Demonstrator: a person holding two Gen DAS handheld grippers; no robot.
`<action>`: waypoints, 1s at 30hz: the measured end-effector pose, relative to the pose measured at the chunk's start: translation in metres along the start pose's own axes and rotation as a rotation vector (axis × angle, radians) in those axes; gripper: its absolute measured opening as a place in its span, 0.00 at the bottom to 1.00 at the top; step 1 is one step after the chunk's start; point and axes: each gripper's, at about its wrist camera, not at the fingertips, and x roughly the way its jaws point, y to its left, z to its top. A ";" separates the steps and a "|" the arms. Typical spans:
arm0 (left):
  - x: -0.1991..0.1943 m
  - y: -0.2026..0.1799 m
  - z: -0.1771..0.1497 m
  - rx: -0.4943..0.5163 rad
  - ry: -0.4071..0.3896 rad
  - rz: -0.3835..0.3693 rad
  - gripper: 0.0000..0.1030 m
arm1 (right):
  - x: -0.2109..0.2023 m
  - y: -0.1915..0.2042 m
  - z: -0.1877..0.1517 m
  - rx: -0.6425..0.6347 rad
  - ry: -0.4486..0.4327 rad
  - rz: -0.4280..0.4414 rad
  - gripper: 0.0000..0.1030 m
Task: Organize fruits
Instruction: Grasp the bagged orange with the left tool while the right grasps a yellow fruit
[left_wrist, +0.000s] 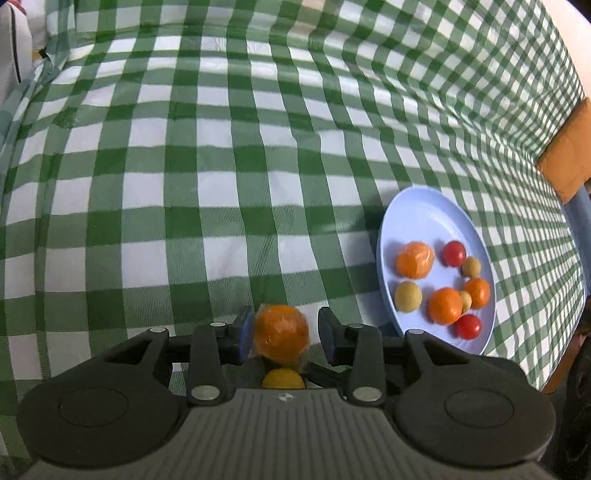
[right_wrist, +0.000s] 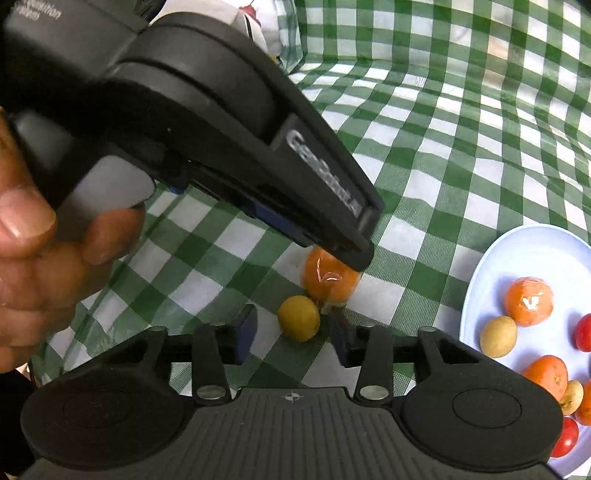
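Wrapped orange (left_wrist: 281, 336) sits on the worktop (left_wrist: 229, 192) left of the blue plate (left_wrist: 424, 214), between the fingers of the left gripper (left_wrist: 283, 334). Fingers spread: left pad looks to touch the film, right pad apart, so not yet pinched. A small yellow fruit (right_wrist: 298, 317) lies just beside the orange, on the side away from the plate.

Handling, judged: orange is round, firm, fairly light; its clear film wrap is glossy and creased, likely slippery, and may slide over the peel. Take hold across the widest part, moderate squeeze. Yellow fruit is smooth and matte, small, will roll if nudged.

Right gripper (right_wrist: 293, 339): fingers spread, empty, with the yellow fruit just ahead of them.

Plate: smooth pale blue plastic, shallow rim; carries 3 oranges, 2 glossy red fruits, 3 dull tan ones. Cloth: green-white check, wrinkled.
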 end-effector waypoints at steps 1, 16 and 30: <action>0.002 -0.002 -0.001 0.008 0.001 0.010 0.40 | 0.001 -0.001 0.000 -0.003 0.004 -0.002 0.33; 0.001 0.003 0.010 0.020 -0.059 0.145 0.38 | -0.007 -0.013 0.004 0.022 -0.037 -0.076 0.26; 0.024 -0.009 0.008 0.095 -0.022 0.192 0.39 | 0.003 -0.011 0.001 -0.025 -0.002 -0.119 0.26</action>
